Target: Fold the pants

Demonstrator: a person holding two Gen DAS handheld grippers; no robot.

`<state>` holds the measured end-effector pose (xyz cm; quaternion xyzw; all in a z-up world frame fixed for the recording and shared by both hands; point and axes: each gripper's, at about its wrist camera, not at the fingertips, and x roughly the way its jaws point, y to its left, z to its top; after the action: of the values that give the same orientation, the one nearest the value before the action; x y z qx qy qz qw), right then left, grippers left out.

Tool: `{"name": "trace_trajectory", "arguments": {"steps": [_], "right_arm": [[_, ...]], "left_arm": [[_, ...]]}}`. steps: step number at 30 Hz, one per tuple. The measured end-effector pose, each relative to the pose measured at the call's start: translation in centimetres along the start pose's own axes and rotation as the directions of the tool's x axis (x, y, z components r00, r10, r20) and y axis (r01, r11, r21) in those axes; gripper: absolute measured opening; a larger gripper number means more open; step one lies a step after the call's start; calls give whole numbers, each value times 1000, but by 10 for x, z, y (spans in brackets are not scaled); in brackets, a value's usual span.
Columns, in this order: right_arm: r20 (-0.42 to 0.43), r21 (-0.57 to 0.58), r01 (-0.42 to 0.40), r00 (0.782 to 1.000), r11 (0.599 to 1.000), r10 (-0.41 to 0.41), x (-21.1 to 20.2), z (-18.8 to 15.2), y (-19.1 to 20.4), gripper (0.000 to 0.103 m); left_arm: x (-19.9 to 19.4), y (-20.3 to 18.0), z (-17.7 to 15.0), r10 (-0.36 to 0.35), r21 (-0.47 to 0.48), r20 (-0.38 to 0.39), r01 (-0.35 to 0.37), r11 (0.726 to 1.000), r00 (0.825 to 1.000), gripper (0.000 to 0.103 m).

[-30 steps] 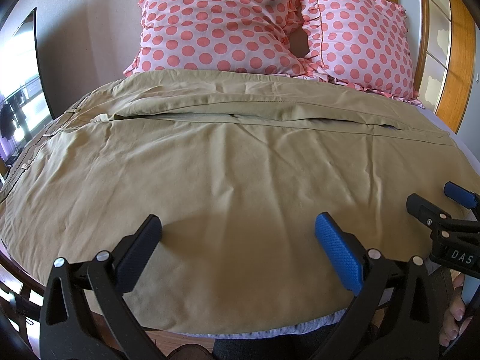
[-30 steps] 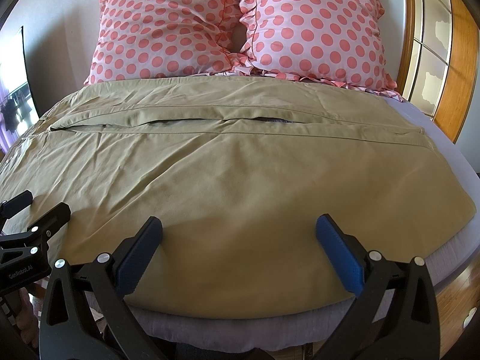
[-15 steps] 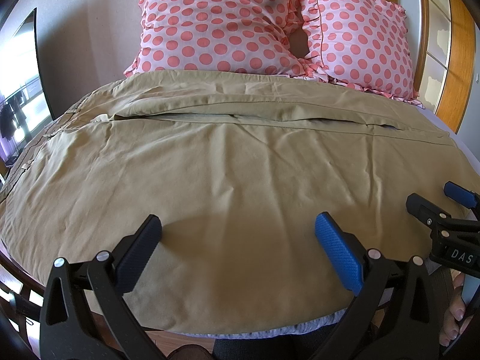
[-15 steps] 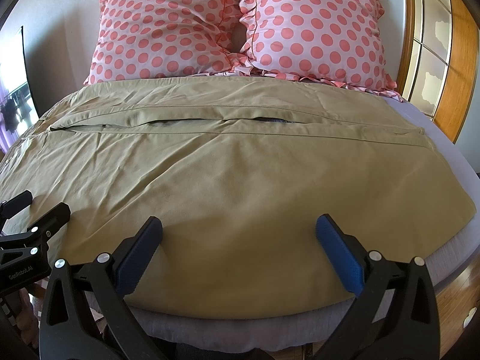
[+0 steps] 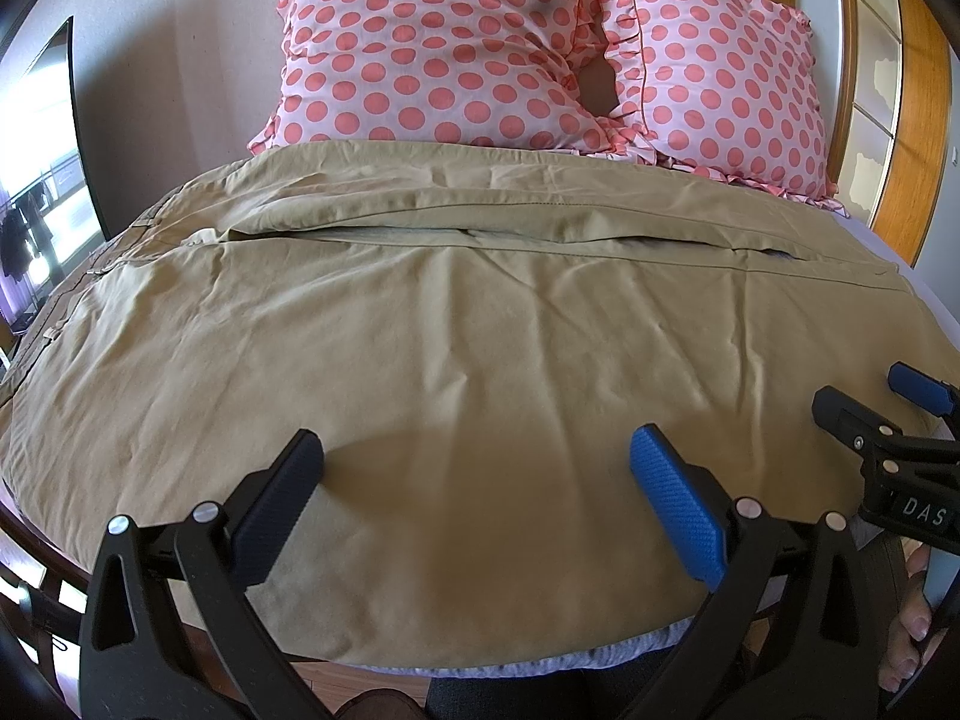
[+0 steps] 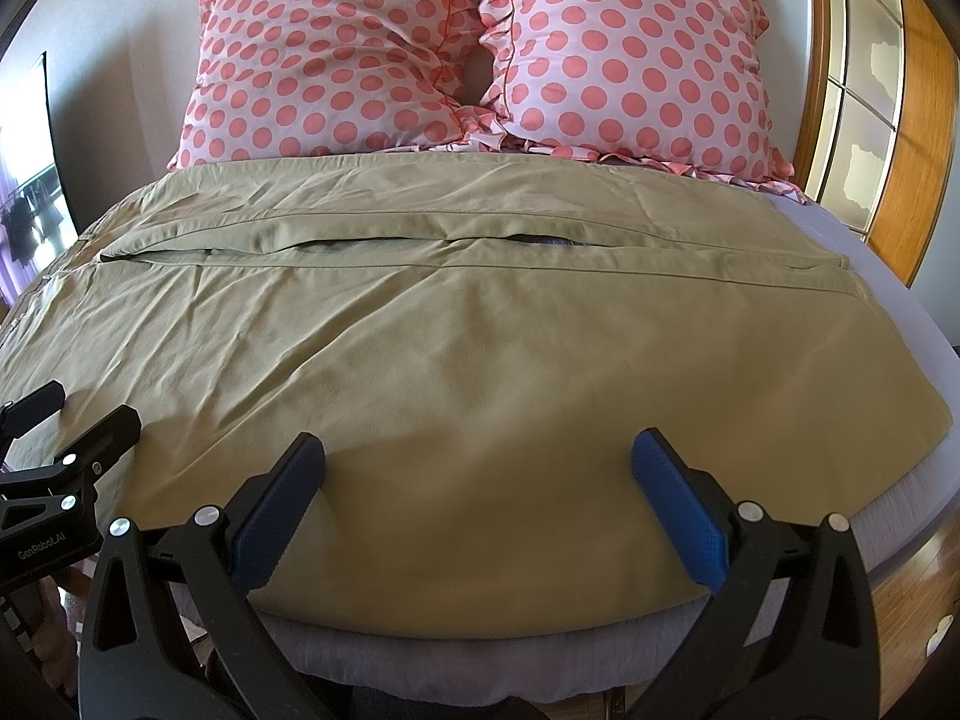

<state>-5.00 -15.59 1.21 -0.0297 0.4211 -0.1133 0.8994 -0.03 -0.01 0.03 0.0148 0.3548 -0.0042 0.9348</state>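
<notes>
Both the left gripper point(image 5: 477, 498) and right gripper point(image 6: 478, 498) hovered with jaws wide apart (holding nothing) over the near edge of the khaki pants point(image 5: 480, 330).

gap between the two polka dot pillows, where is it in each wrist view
Left wrist: the gap sits upper right of centre, above the pants.
Right wrist: the gap sits top centre.
Shared landmark: the long slit between the pant legs runs across both views.

Pants point(image 5: 456, 348) lie across the bed point(image 6: 888, 264) (pillows point(image 6: 468, 54) behind them).
</notes>
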Motion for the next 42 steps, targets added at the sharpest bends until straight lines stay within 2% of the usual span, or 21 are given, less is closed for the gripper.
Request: {"name": "trace_trajectory", "arguments": {"steps": [14,18,20,22,25,27,29,30,31,33,36,37,42], "right_arm": [[1,0,0,1000,1000,0,3,-4,2,102],[26,-17,-19,999,1000,19,5,-10,4,102],[9,-17,-42,999,999,42,1,4,-8,102],[27,48,-37,999,998,36,0,26,-31,102],[34,173,39,998,984,-46,0,86,-78,102],[13,249,91,995,964,-97,15,124,-112,102],[-64,337,215,977,916,-206,51,164,-154,102],[-115,377,260,966,889,-233,72,178,-173,95],[-172,416,293,955,861,-241,95,191,-192,84],[-247,481,322,942,815,-226,131,205,-217,72],[-333,565,376,918,734,-214,182,222,-245,66],[-347,586,395,911,708,-222,196,227,-250,66],[-418,587,488,866,645,-275,234,237,-254,67]], "left_arm": [[0,0,0,0,0,0,0,1000,1000,101],[0,0,0,-1,1,1,1,1000,1000,101],[0,0,1,-9,9,-2,9,1000,1000,101],[-3,2,4,-22,13,-6,22,1000,1000,101],[-5,10,7,2,0,21,-2,1000,1000,101],[-10,15,11,-7,-12,55,7,1000,998,101],[-13,16,14,-22,-21,74,24,1000,997,101],[-14,17,15,-29,-20,83,30,999,996,101],[-15,17,15,-33,-16,90,35,999,995,101],[-15,17,17,-43,-3,101,43,999,994,101],[-14,18,20,-65,0,97,66,998,993,101],[-13,19,21,-66,2,99,66,998,993,101],[-9,21,24,-55,18,104,54,998,993,101]]}}
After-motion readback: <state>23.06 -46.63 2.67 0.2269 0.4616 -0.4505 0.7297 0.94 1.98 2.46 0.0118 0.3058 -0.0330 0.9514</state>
